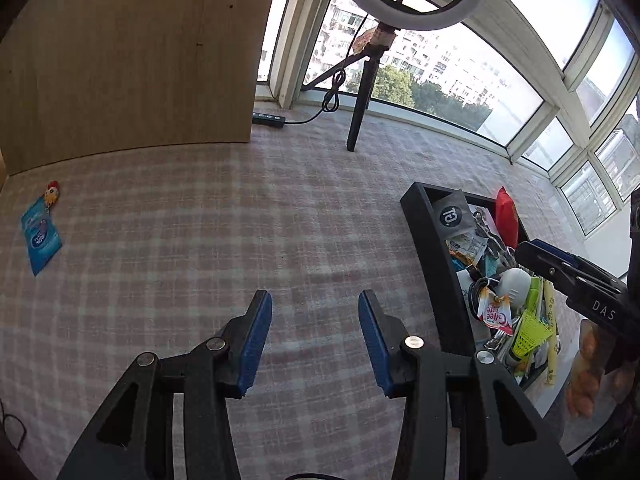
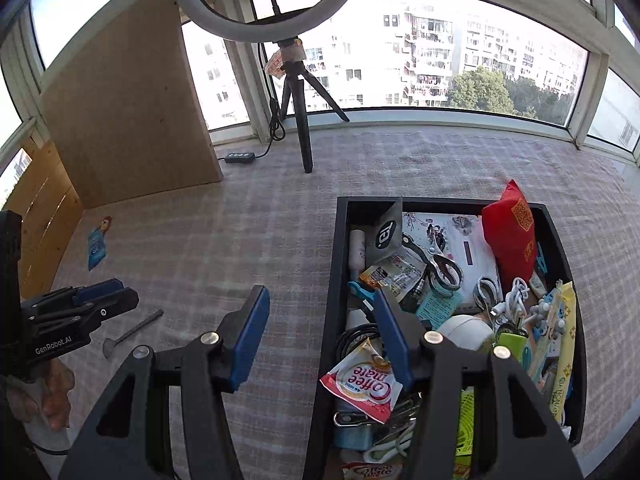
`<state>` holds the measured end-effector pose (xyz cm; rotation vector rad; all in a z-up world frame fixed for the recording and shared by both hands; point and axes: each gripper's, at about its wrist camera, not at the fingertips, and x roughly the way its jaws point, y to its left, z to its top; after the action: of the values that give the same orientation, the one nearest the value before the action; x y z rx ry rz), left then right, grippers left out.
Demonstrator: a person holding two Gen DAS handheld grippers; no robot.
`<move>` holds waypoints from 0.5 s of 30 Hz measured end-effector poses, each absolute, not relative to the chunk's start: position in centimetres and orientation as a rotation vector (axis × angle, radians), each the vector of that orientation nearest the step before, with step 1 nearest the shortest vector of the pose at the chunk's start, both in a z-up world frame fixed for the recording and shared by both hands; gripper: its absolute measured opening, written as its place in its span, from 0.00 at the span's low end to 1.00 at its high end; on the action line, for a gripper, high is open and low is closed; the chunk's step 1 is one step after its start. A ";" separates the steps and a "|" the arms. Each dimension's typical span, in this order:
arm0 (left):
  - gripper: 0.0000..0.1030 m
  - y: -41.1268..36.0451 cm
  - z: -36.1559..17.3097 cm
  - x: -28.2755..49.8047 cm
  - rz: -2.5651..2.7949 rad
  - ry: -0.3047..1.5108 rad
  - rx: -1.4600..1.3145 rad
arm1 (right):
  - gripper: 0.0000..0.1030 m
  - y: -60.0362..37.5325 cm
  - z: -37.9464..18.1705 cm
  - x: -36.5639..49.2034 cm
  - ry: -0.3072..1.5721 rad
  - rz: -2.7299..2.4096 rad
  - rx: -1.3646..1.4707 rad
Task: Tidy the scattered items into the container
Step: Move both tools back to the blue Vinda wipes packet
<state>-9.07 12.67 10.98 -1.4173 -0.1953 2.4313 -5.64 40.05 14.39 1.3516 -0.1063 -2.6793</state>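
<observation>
Left gripper (image 1: 315, 336): empty, jaws apart, aimed at bare cloth.
Right gripper (image 2: 320, 334): released, straddling box (image 2: 332, 280) wall.
Leftovers: blue packet (image 1: 40, 240) far left, awaiting pickup.

I'm in a flat's enclosed balcony / bay-window nook, high up. Curved window (image 2: 440, 52) wraps round me; apt blocks & treetops outside. Pink checked cloth (image 1: 200, 248) covers the surface. Ring light (image 2: 266, 0) on a tripod w/ a power strip (image 2: 240, 157), plus a wooden panel (image 1: 132, 60): home filming setup.
</observation>
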 end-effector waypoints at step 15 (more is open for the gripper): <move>0.45 -7.9 7.5 -12.8 2.761 -0.558 -1.583 | 0.52 17.5 14.8 -14.0 0.124 -2.400 1.276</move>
<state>-12.82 -7.89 7.50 -1.5832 -0.5585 2.7607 -14.05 17.50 14.76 1.2763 0.1241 -2.4002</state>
